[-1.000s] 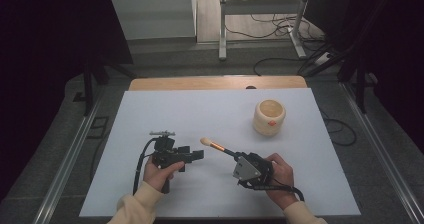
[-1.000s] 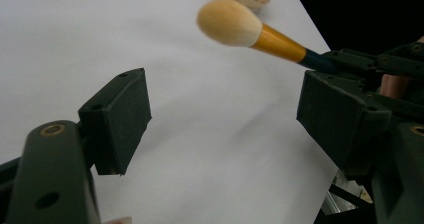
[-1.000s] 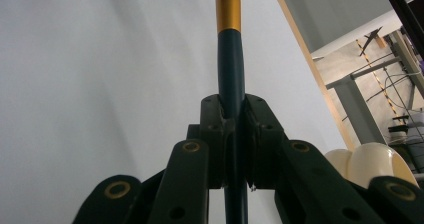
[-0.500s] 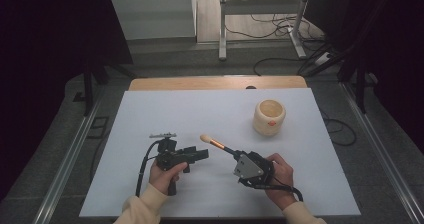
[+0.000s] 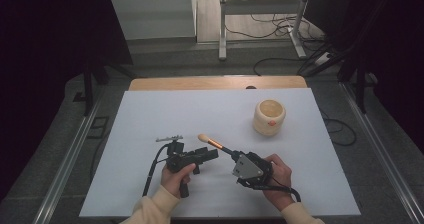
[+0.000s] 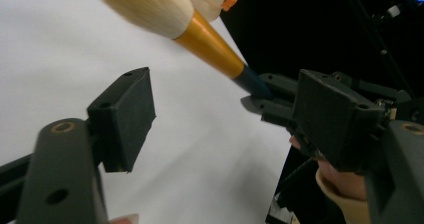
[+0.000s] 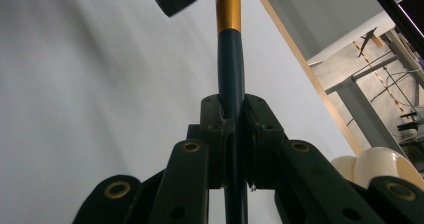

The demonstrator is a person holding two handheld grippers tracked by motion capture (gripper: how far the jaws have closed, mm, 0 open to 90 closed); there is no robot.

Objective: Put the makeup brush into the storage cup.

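A makeup brush with pale bristles (image 5: pixel 202 137), a gold ferrule (image 6: pixel 210 44) and a dark teal handle (image 7: pixel 230 49) points up and to the left over the white table (image 5: pixel 150 114). My right gripper (image 5: pixel 233 155) (image 7: pixel 232 109) is shut on that handle. My left gripper (image 5: pixel 211 155) (image 6: pixel 225 109) lies just left of it, its tips close under the ferrule. Its jaws have just been closing a little, but they stand open with nothing between the pads (image 6: pixel 122 119). The brush passes above and beyond them.
A cream round cup (image 5: pixel 269 116) (image 7: pixel 380 169) stands on the table's right half, behind the right hand. A wooden strip (image 5: pixel 215 82) runs along the table's far edge. Beyond it are metal frame legs and floor cables (image 5: pixel 280 29).
My left gripper has shifted right and slightly down, towards the brush. The right gripper and the brush have kept still.
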